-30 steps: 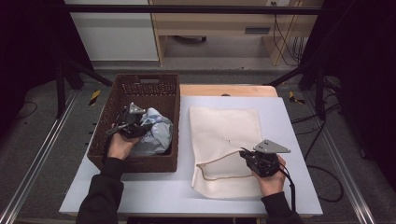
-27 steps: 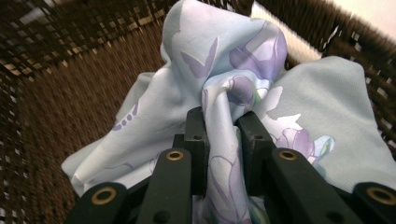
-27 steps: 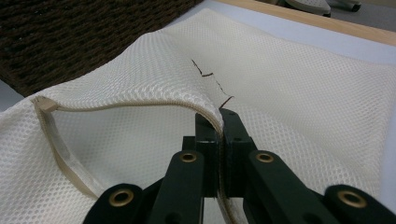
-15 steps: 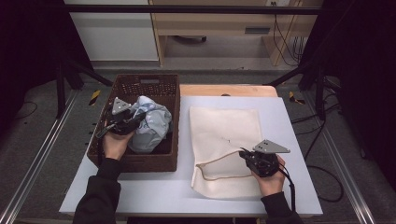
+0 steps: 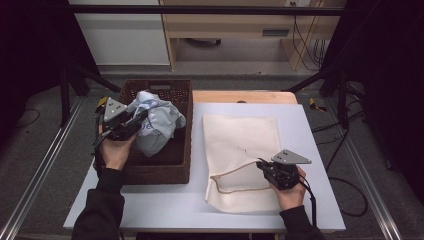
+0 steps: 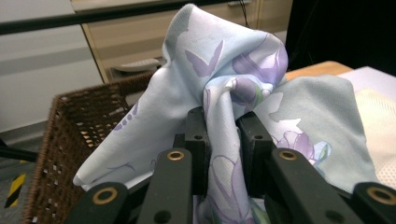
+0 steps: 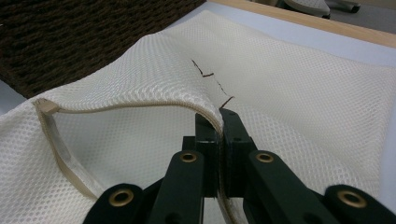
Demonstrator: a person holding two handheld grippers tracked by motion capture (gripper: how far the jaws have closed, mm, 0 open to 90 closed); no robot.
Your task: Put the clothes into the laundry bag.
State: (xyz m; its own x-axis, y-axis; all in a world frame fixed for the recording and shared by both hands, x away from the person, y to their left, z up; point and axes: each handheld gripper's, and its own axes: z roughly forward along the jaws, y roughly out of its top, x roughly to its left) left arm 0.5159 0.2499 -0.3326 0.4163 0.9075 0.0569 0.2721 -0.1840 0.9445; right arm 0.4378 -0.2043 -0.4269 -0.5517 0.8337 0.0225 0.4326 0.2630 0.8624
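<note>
A pale blue cloth [image 5: 159, 125] with purple flowers hangs bunched above the brown wicker basket [image 5: 180, 165] at the table's left. My left gripper [image 5: 131, 122] is shut on a fold of this cloth [image 6: 224, 126], which rises between the two black jaws. A cream mesh bag [image 5: 240, 140] lies flat on the table's right half, its zipped mouth [image 5: 227, 180] gaping toward the front. My right gripper [image 5: 261, 165] is shut on the bag's upper edge [image 7: 140, 102] and holds it lifted, so the mouth stands open.
The basket's right wall stands close to the bag's left edge. A wooden strip [image 5: 245, 96] runs along the table's back. Metal rails [image 5: 40, 170] flank the table; cables [image 5: 350, 200] lie on the floor at right.
My left gripper has risen and drawn the cloth up out of the basket. The right gripper and the bag have stayed where they were.
</note>
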